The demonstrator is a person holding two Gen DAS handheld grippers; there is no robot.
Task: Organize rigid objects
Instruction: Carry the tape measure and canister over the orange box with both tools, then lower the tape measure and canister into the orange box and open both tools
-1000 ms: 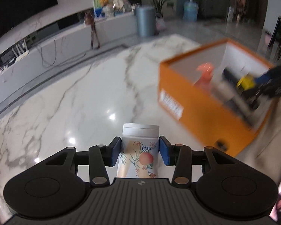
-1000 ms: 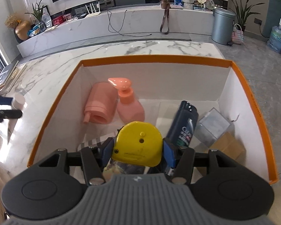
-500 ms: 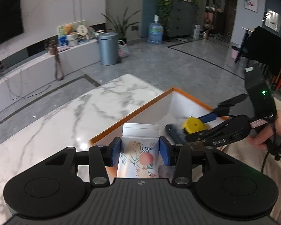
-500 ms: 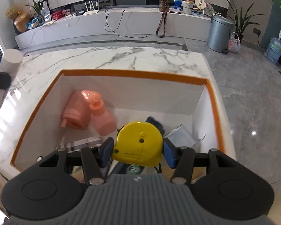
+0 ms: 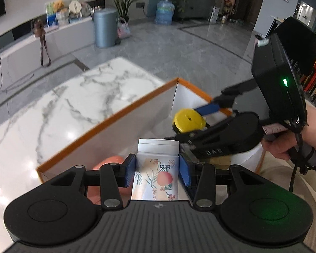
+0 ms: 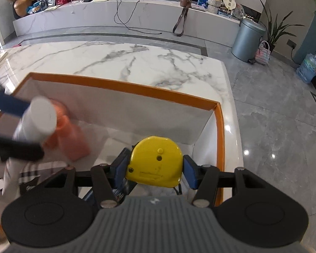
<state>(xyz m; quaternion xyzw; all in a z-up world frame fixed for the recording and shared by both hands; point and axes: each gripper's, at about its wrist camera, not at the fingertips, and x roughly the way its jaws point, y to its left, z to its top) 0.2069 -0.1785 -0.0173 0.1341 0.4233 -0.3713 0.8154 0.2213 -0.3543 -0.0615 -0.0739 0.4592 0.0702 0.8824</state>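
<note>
My left gripper (image 5: 157, 169) is shut on a white-capped floral bottle (image 5: 157, 168) and holds it over the near-left part of the orange box (image 5: 107, 118). My right gripper (image 6: 153, 169) is shut on a yellow tape measure (image 6: 154, 161) and holds it over the box (image 6: 124, 86) near its right wall. The tape measure (image 5: 188, 121) and right gripper also show in the left wrist view. The floral bottle (image 6: 39, 119) appears blurred at the left of the right wrist view.
A pink pump bottle (image 6: 72, 140) lies inside the box, with a striped item (image 6: 34, 171) and a dark bottle partly hidden under my right gripper. The box sits on a white marble table (image 6: 137, 61). A grey bin (image 6: 247, 40) stands on the floor beyond.
My left gripper has swung right with the floral bottle, from over the bare table to over the box. My right gripper has moved toward the box's right side, still holding the tape measure.
</note>
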